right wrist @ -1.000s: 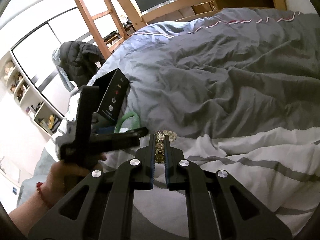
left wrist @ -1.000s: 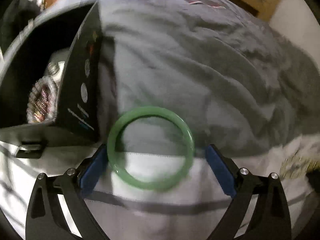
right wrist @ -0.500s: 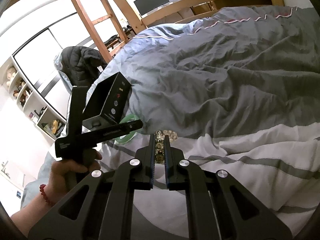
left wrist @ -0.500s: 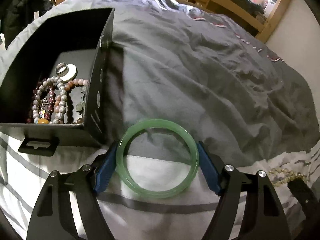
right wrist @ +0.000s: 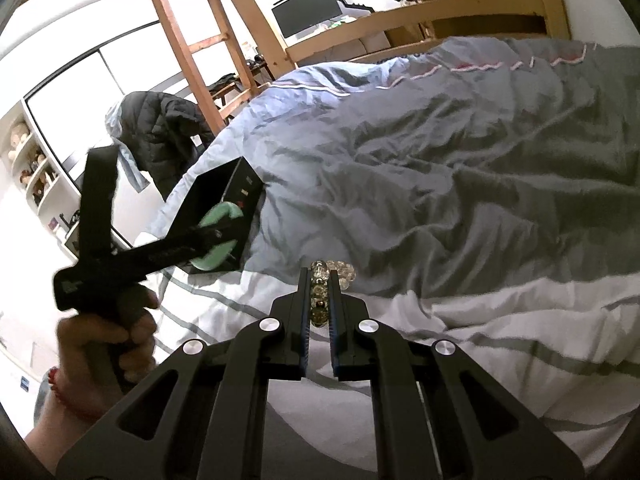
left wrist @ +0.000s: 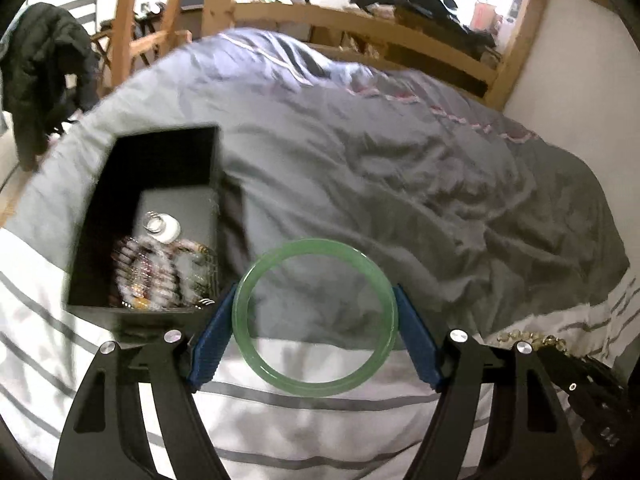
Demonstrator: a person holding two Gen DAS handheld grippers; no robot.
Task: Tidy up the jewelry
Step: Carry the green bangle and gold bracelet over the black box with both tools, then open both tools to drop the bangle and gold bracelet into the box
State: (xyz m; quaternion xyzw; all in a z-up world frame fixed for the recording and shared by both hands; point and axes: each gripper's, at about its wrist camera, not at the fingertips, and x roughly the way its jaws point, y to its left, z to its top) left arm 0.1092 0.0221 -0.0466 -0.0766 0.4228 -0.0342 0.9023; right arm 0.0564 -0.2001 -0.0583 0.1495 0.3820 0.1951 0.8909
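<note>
My left gripper (left wrist: 315,316) is shut on a green jade bangle (left wrist: 256,354), holding it by its two sides above the bed, just right of an open black box (left wrist: 164,160). The box holds several bead bracelets (left wrist: 148,272) and a ring on a white disc (left wrist: 162,226). In the right wrist view the bangle (right wrist: 218,216) hangs in front of the box (right wrist: 248,184). My right gripper (right wrist: 320,276) is shut on a clear-bead bracelet (right wrist: 340,270) resting on the duvet; this bracelet also shows at the lower right of the left wrist view (left wrist: 528,337).
A rumpled grey duvet (right wrist: 440,168) with a white striped part (left wrist: 320,420) covers the bed. A wooden bed frame (left wrist: 380,28) and ladder (right wrist: 180,40) stand behind. A dark jacket (right wrist: 164,128) hangs to the left. A wall (left wrist: 580,80) runs along the right.
My left gripper has closed on the green bangle and lifted it off the duvet, rising so the open box and room come into view. The right gripper has stayed shut on the bead bracelet.
</note>
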